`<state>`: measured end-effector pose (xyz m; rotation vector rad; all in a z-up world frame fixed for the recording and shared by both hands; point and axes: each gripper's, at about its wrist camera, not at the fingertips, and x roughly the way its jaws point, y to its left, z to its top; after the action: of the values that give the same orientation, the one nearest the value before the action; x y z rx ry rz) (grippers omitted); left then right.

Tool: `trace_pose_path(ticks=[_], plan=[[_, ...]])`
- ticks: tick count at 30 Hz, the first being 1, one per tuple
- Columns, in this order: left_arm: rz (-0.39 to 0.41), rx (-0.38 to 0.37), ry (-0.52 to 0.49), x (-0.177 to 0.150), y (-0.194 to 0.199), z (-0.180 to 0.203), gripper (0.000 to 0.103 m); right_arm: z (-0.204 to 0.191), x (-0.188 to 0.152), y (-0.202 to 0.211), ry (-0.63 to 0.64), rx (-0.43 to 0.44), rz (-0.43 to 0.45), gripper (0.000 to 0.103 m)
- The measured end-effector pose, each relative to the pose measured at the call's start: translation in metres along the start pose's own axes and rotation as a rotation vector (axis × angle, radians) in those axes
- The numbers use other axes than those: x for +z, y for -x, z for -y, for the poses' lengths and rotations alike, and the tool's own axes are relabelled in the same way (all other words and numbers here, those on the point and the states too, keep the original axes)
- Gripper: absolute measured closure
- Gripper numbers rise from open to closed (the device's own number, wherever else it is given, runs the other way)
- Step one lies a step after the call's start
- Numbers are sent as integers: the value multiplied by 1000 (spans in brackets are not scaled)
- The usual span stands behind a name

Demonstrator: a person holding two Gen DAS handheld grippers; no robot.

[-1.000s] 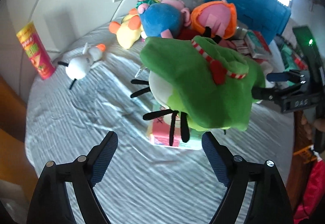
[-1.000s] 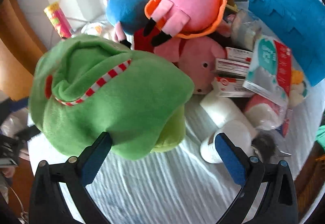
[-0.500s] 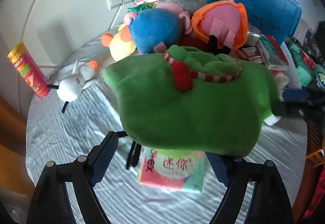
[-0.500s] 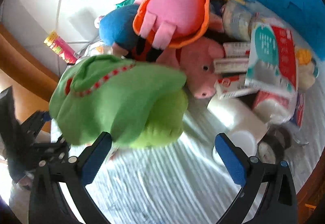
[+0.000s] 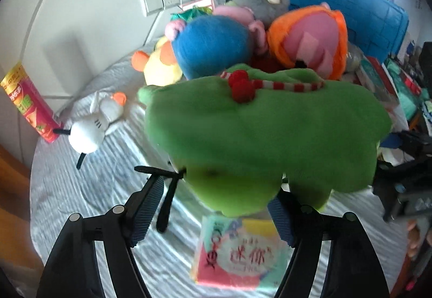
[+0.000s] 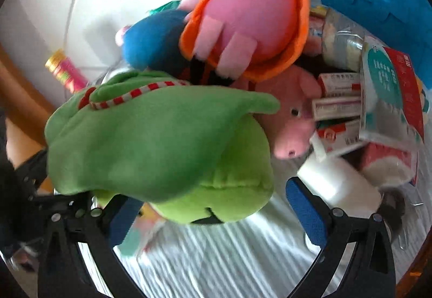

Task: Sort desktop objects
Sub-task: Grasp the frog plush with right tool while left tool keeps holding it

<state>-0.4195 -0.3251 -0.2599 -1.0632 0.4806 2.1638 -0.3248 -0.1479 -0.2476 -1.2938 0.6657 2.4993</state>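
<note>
A green plush toy (image 5: 259,136) with a red-and-white striped collar fills the middle of both views; it also shows in the right wrist view (image 6: 162,146). My left gripper (image 5: 213,217) is open, its blue pads on either side of the toy's lower part. My right gripper (image 6: 216,214) is open and wide, the toy over its left finger. A pink tissue pack (image 5: 237,252) lies on the cloth below the toy.
A pile of plush toys, blue (image 5: 213,46), orange-pink (image 5: 310,38) and a pink pig (image 6: 291,119), sits behind. A blue crate (image 5: 337,0) stands at the back right. Boxes and packets (image 6: 383,98), a white bottle (image 6: 337,181), a crisp tube (image 5: 27,106), a white plush (image 5: 89,130).
The green toy has come closer and lower in the left wrist view, now between the left fingers. The right gripper has moved in nearer the toy pile.
</note>
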Motion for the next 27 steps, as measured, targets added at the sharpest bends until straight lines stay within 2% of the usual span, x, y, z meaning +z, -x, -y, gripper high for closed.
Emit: trace_pose_path(ticks=[4,5,6,9,11,13,18,19,24,26,27], plan=[[23,2,1,10,-6,2,30,4,14,-15,-8,17,-28,0],[28,2,0,13,-8,2,33,4,16,-17,-4,16,-26,0],[33,3,-1,15,-9,3,44,4,19,-20,-3,19,-25,0],[49,5,-2,23,-14,5,53,5,26,-34,-12,40,-44,1],[61,1,-1,26,-13,5,58,4,29,-38,-17,67,-42,10],[78,-9,5,25,-6,3,63,-1,30,-29,12,64,-11,17],[140,-31,-2,29,25,6,68,1,33,2,10,103,40,19],[150,-31,-8,30,33,8,74,2,35,10,7,106,49,20],[138,-74,0,35,53,15,74,4,40,47,30,78,67,22],[87,-110,16,32,53,17,71,11,38,56,39,26,41,22],[66,-116,18,29,52,18,64,15,37,57,42,-1,29,21]])
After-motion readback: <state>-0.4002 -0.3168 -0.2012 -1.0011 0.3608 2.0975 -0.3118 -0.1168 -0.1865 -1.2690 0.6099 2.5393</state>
